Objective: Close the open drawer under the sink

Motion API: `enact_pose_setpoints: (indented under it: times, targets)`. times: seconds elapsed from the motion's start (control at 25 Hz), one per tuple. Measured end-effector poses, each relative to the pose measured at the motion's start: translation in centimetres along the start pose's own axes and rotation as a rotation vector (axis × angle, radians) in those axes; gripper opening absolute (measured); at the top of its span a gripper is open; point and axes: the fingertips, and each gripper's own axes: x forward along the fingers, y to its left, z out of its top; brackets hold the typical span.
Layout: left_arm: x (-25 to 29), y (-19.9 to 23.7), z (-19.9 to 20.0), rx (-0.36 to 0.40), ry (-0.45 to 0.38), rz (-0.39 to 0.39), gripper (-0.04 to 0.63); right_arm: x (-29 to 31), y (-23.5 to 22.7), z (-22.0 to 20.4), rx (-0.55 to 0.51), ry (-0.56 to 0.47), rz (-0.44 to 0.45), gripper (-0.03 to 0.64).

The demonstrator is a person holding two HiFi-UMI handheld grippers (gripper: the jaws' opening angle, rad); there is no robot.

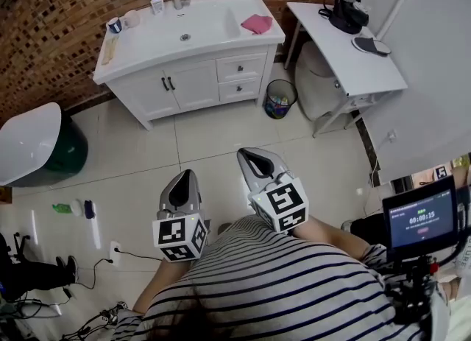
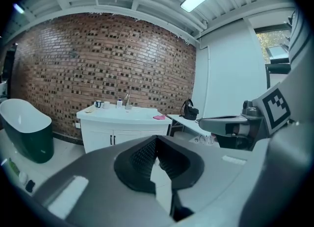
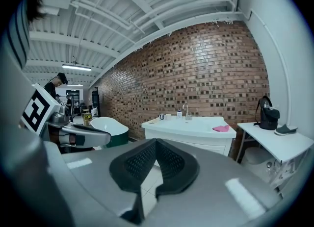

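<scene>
The white vanity (image 1: 193,82) with its sink (image 1: 185,26) stands against the brick wall, far ahead of me. Two small drawers (image 1: 241,68) sit one above the other at its right end, and the upper one seems to stick out slightly. Both grippers hang close to my body, well short of the cabinet. My left gripper (image 1: 188,175) is shut with nothing in it, and so is my right gripper (image 1: 246,155). The vanity (image 2: 120,123) shows small beyond the closed left jaws (image 2: 156,140). In the right gripper view the vanity (image 3: 189,128) lies past the closed jaws (image 3: 156,141).
A green-and-white bathtub (image 1: 33,144) stands at the left. A small bin (image 1: 280,99) sits by the vanity's right end, next to a white side table (image 1: 346,48) with a black machine (image 1: 346,4). A pink cloth (image 1: 257,23) lies on the counter. Cables trail at bottom left.
</scene>
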Motion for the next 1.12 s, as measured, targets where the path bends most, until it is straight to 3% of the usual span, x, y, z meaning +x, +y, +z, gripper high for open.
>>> enact_pose_setpoints:
  times: [0.44,0.76,1.12]
  targets:
    - [-1.0,-0.5,0.0,0.011,0.002,-0.007,0.015,0.0,1.5,0.3,-0.023,0.001,0.026,0.000]
    - [2.5,0.8,-1.0,0.004,0.041,0.009,0.015,3.2,-0.6,-1.4,0.000,0.029,0.047,0.000]
    - [-3.5,0.2,0.0,0.008,0.014,-0.020,0.015,-1.2,3.8,0.3,-0.027,0.018,0.018,0.000]
